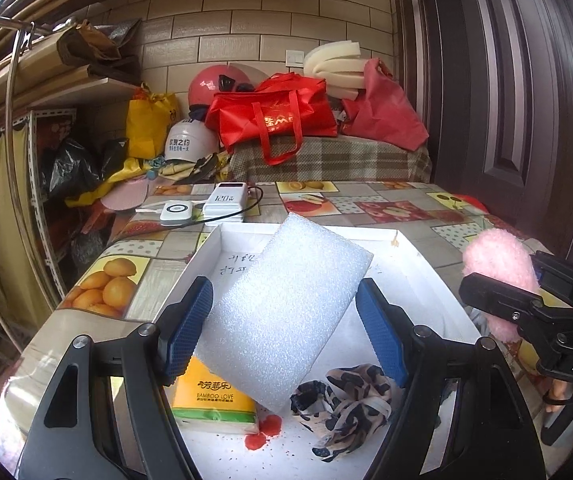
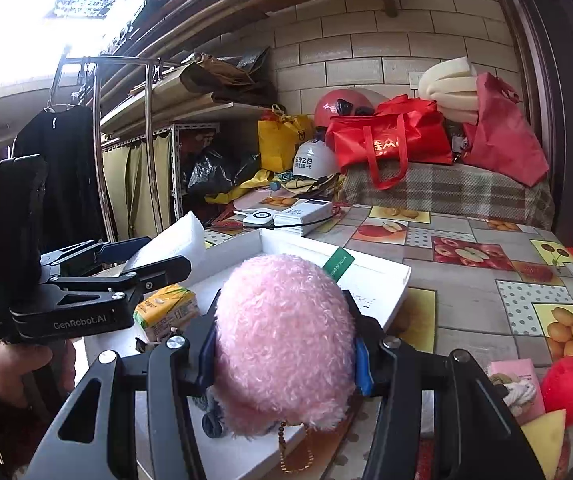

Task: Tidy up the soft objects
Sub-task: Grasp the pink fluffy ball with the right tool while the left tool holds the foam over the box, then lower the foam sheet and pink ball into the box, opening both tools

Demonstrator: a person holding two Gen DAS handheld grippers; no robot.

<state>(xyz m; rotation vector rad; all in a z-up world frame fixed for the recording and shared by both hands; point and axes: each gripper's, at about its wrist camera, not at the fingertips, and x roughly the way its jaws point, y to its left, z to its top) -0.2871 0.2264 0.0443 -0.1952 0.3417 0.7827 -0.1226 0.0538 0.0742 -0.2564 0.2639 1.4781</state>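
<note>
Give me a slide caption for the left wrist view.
Left tongs hold a white foam sheet over the white tray containing tissues and a patterned scarf.

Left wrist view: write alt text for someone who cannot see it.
The left gripper holds a white foam sheet tilted above a white tray containing a yellow tissue pack and a patterned scarf. At right, the right gripper clamps a pink fluffy object.

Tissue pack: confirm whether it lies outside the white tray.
No, the tissue pack lies inside the white tray, beside the patterned scarf.
</note>
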